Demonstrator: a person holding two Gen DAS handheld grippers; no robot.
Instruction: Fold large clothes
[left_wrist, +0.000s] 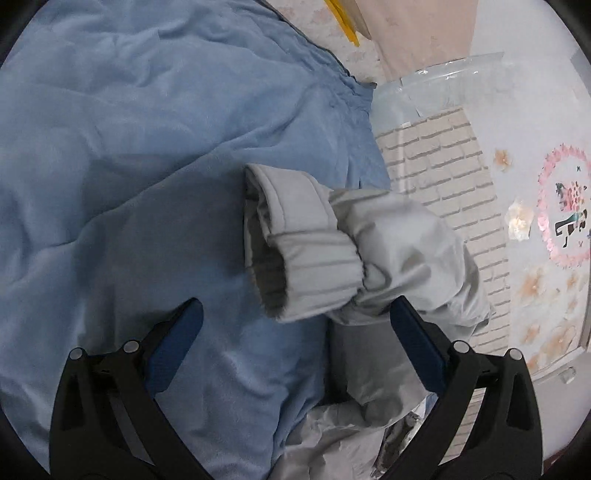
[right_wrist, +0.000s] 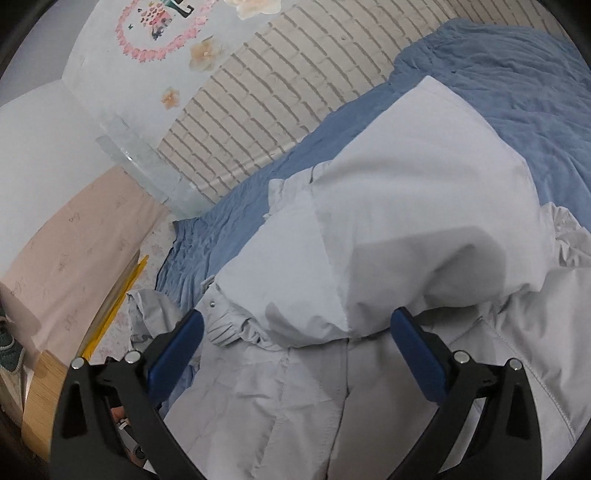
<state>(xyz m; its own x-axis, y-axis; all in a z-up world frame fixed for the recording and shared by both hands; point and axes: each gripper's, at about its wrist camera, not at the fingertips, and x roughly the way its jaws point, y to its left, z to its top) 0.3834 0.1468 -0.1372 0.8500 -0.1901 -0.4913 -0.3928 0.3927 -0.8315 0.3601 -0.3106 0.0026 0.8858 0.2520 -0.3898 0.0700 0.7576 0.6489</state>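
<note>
A light grey padded jacket (right_wrist: 388, 221) lies on a bed covered by a blue sheet (left_wrist: 129, 129). In the left wrist view its sleeve with a ribbed cuff (left_wrist: 303, 243) stands bunched up just ahead of my left gripper (left_wrist: 295, 314), whose jaws are wide open; the right blue pad (left_wrist: 417, 343) touches the sleeve fabric. In the right wrist view my right gripper (right_wrist: 295, 325) is open over the jacket's body, at the lower edge of a folded-over panel. A snap button (right_wrist: 212, 303) shows near the left pad.
A white brick-pattern wall (right_wrist: 277, 92) runs along the bed's far side, with a pink flower sticker (left_wrist: 565, 206). A clear plastic box (right_wrist: 147, 166) sits by the wall. A beige mattress edge (right_wrist: 74, 251) and yellow strips (right_wrist: 122, 295) lie beside the bed.
</note>
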